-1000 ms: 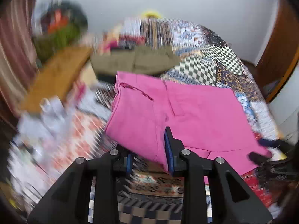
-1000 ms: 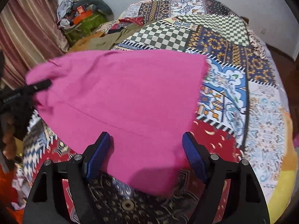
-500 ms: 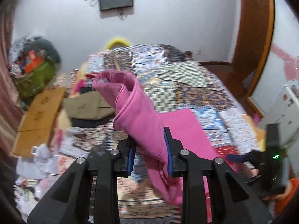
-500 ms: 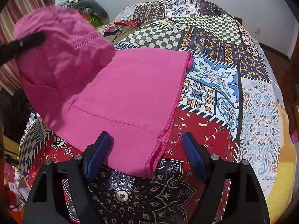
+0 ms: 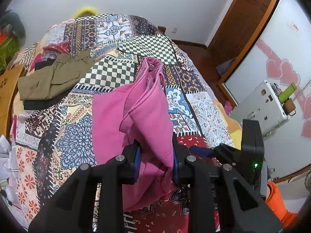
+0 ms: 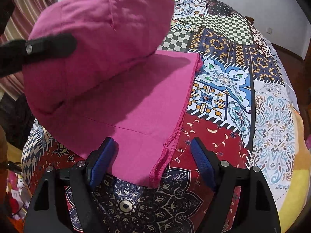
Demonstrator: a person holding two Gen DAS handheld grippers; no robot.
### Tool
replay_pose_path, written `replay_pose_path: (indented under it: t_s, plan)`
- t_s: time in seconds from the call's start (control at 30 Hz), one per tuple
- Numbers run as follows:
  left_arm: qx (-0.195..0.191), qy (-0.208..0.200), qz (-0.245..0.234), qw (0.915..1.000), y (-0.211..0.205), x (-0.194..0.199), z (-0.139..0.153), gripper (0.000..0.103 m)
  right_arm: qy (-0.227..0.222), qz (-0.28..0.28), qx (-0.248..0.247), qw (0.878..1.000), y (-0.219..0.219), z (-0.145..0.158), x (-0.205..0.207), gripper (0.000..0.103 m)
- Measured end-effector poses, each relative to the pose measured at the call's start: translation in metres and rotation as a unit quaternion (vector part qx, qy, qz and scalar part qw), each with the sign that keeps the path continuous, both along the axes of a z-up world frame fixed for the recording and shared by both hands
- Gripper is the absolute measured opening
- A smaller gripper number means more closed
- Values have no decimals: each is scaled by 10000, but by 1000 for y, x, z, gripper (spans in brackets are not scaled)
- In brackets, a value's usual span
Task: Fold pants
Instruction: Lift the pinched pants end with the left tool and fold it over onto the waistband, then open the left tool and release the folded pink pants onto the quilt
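Note:
Pink pants lie on a patchwork bedspread. My left gripper is shut on a bunched thick fold of the pants and holds it lifted above the bed, the waistband end sticking up. In the right wrist view the lifted pink pants arch over the flat lower layer, and a black finger of the left gripper presses on them at the left. My right gripper stands open low over the bed, its blue pads either side of the hemmed near corner of the flat layer, not pressing it.
Olive-green folded clothes lie on the bed at the far left over something black. A wooden door and a white appliance stand to the right. Striped curtains hang at the left, clutter on the floor below.
My left gripper has carried the pinched pink fold up and over toward the right, doubling the pants over the flat layer. The right gripper has stayed in place, still open.

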State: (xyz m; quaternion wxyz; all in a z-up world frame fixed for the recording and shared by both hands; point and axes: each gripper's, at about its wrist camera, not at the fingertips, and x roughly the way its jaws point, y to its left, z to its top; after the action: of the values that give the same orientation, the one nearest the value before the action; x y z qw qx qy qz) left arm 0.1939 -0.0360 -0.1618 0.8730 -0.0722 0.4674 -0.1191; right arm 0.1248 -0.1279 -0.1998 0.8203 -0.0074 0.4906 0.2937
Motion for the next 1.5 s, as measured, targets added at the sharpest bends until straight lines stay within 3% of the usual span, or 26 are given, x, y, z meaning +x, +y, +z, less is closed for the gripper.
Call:
replay_pose_path:
  t_s: [0.07, 0.23, 0.37, 0.6, 0.97, 1.13, 1.2, 1.3, 1.5]
  plan:
    - [26, -5, -18, 10000, -3, -1, 2, 29, 1, 2, 2, 10000, 0, 0, 0, 78]
    - [-64, -254, -150, 9995, -3, -8, 19, 63, -4, -16, 13, 10000, 0, 0, 0, 78]
    - [63, -490, 34, 9988, 5, -8, 33, 64, 3, -17, 10, 10000, 0, -1, 0, 78]
    - [378, -232, 434, 9981, 36, 32, 17, 65, -3, -35, 31, 10000, -2, 0, 1, 78]
    - [1069, 631, 466, 9912, 46, 138, -50, 68, 3, -51, 58, 10000, -3, -1, 0, 78]
    - [1596, 1094, 407, 9803, 44, 171, -93, 73, 14, -86, 46, 10000, -3, 0, 1, 78]
    - [1849, 1298, 385, 9734, 47, 175, -112, 77, 20, -107, 38, 9999, -5, 1, 1, 78]
    - [2035, 1058, 340, 9728, 54, 164, -116, 87, 55, -195, 33, 9998, -9, 3, 0, 78]
    - [2375, 886, 357, 9667, 73, 124, -102, 87, 2, -440, -99, 9990, -25, 7, -5, 78]
